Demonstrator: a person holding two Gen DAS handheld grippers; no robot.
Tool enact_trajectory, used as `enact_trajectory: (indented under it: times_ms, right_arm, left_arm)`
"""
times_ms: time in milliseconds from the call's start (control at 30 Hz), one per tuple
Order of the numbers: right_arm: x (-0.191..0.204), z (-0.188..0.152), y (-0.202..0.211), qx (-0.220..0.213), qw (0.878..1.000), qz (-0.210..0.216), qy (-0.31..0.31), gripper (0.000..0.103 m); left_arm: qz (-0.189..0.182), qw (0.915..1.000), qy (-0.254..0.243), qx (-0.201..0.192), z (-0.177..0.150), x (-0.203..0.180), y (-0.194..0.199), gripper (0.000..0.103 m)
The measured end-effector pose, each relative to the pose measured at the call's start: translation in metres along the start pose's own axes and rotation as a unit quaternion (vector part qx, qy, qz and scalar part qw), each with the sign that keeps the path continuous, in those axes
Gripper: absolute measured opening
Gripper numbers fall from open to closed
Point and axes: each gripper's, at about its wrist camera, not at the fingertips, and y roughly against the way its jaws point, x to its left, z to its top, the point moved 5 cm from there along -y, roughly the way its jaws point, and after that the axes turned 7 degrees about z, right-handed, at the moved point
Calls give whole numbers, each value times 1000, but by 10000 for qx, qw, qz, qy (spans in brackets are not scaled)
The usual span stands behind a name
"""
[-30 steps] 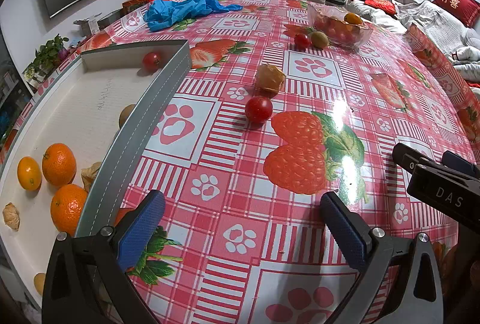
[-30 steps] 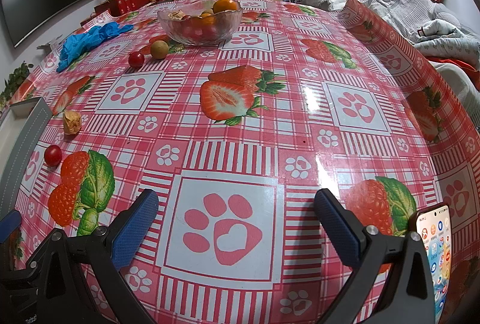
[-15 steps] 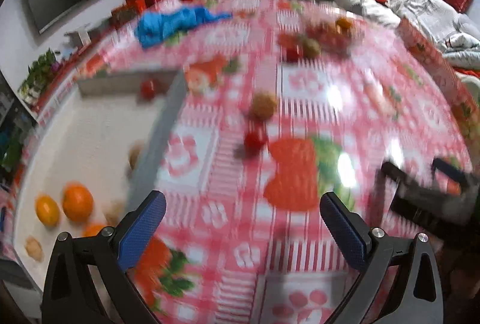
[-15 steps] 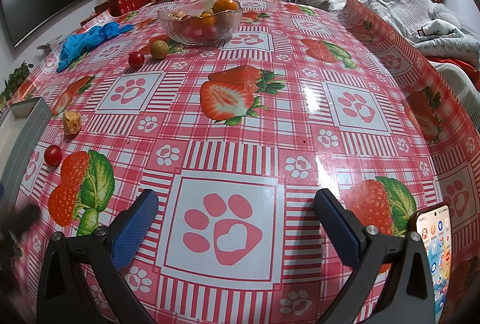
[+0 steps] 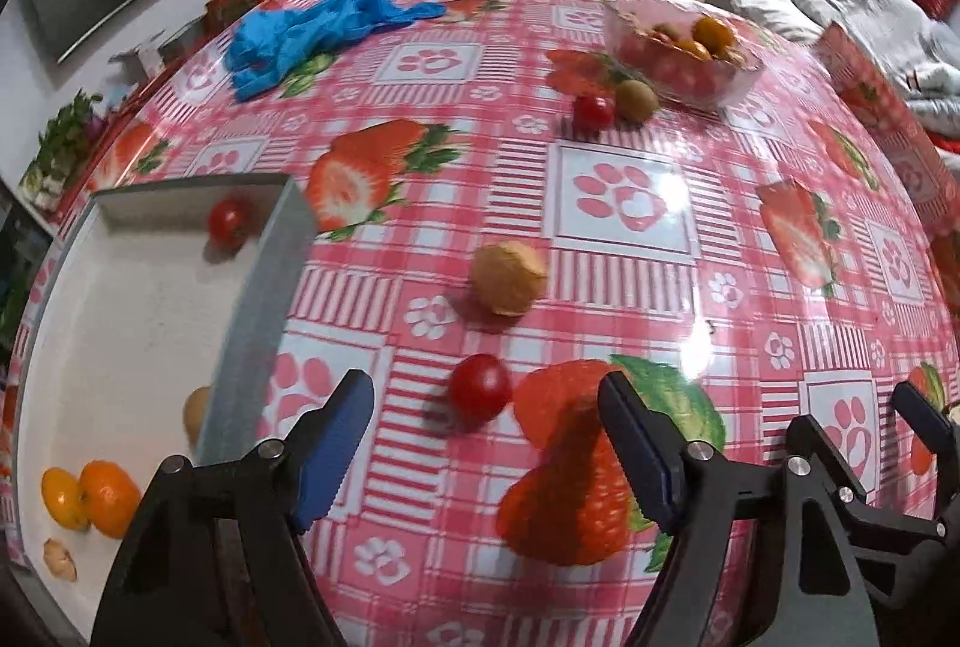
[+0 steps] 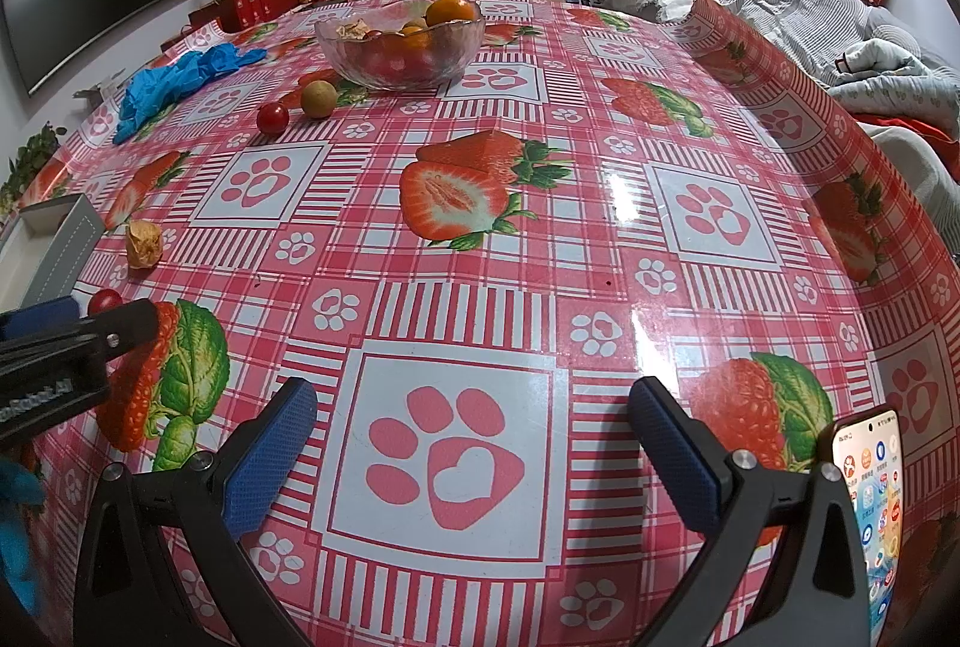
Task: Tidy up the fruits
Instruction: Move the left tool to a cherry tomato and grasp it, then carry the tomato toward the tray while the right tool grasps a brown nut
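L wrist view: left gripper (image 5: pixel 487 428) jaws just been closing but not clenched, cherry tomato (image 5: pixel 480 386) on table (image 5: pixel 624 287) between tips, untouched; walnut (image 5: pixel 508 277) beyond, tray (image 5: pixel 264 299) w/ oranges (image 5: pixel 109 489) at left. R wrist view: right gripper (image 6: pixel 471 446) released, empty over table; glass bowl (image 6: pixel 401 41) of fruit far side, phone (image 6: pixel 870 497) at right.

Blue gloves (image 5: pixel 312 32) lie crumpled near a lit phone (image 6: pixel 870 497) on the table.
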Motion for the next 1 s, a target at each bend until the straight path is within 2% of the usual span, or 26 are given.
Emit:
enact_trajectory:
  times_ms: [133,167,200,267,533,700,767,800,867,1000]
  right_arm:
    - [0,0,0,0,10000,0,-1,103]
    - [0,0,0,0,10000,0,-1,103]
    - [0,0,0,0,10000,1,-1,103]
    - [0,0,0,0,10000,1,-2,103]
    - [0,0,0,3,10000,1,-3,103]
    - [1,0,0,32,10000,3,8,103]
    - [3,0,0,186,9998,53,35,103]
    - [7,1,0,342,9993,131,66,103]
    - [21,4,2,572,9967,560,94,103]
    - [55,25,15,640,9903,1230,120,102]
  left_arm:
    - [-154,9999,44,18,4,-8,-2,59]
    - [-190,9998,37,5,5,-10,-1,52]
    - [-231,9997,-22,-18,5,-13,0,38]
    - [-289,9994,-162,-37,6,-19,2,23]
    - [-486,9987,-98,-67,-3,-13,16,23]
    - [-616,9977,1,-273,-11,6,41,23]
    - [-724,9968,112,-307,-14,16,50,23]
    - [-760,9965,149,-328,-16,21,54,23]
    - [-787,9960,174,-386,-20,34,64,23]
    - [-673,9967,144,-431,-26,57,77,23]
